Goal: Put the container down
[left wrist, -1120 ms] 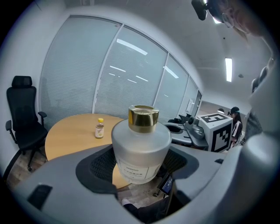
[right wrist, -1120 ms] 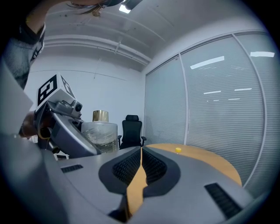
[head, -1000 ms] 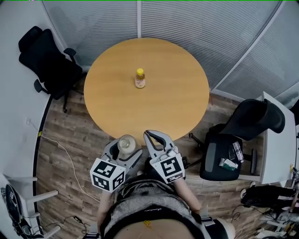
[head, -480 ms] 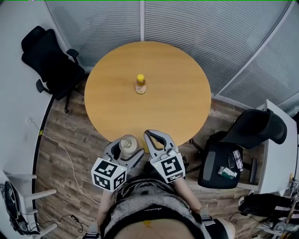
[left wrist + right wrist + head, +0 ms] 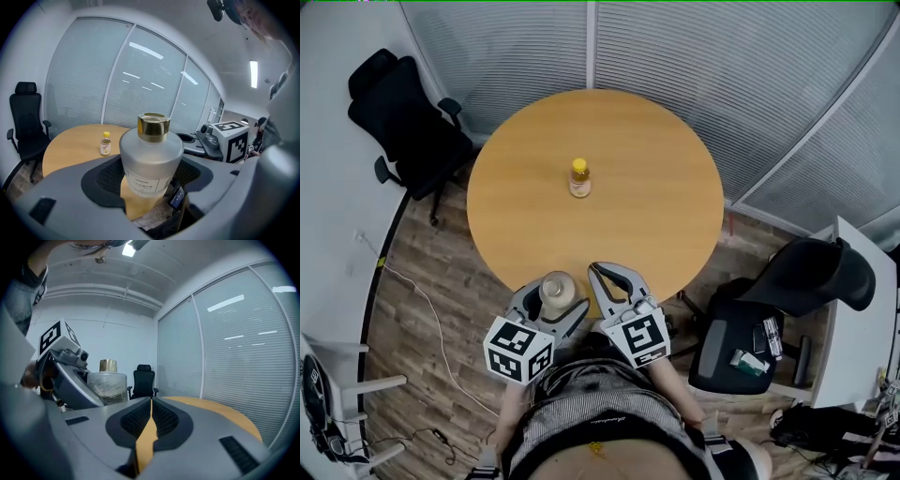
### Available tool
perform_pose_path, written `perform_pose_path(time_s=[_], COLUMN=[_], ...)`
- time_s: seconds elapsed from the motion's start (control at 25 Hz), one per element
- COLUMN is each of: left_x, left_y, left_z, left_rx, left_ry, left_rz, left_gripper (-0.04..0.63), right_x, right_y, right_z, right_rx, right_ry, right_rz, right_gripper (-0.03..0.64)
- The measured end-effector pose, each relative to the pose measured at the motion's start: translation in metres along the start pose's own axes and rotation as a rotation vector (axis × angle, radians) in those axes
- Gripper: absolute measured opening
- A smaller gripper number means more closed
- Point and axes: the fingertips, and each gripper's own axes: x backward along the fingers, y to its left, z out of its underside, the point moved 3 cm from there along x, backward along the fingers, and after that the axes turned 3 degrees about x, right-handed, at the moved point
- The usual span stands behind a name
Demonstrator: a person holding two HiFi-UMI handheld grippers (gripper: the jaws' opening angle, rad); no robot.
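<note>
frosted round glass container (image 5: 151,159) with gold cap pinched in left gripper (image 5: 553,298); right gripper (image 5: 600,274) jaws pressed together

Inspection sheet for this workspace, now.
Surface: round wooden table; container not set on it.
Job's things: frosted container, gold cap, upright at the table's near edge.
Clutter: small yellow-capped bottle standing near the table's middle.
Grippers: left gripper shut on the container; right gripper shut, empty.
Cables: white cable across the floor at left.
Surroundings: black office chair at left, another at right; blinds behind.
</note>
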Motion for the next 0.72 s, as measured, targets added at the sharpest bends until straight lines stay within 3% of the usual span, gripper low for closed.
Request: perform_pose_path(time_s=[0.48, 0.72], left_x=[-0.022, -0.034], left_y=[-0.011, -0.015], left_z=[0.0, -0.004], left_rx=[0.008, -0.012], left_ry=[0.02, 0.043], left_rz=[-0.011, 0.019], left_gripper=[0.33, 0.33], right_x=[0.011, 0.02], right_y=[-0.019, -0.03], right_z=[0.013, 0.02], right_rx=[-0.007, -0.028], right_ry=[0.005, 0.015], right_rz=[-0.003, 0.041], right_gripper=[0.023, 0.023])
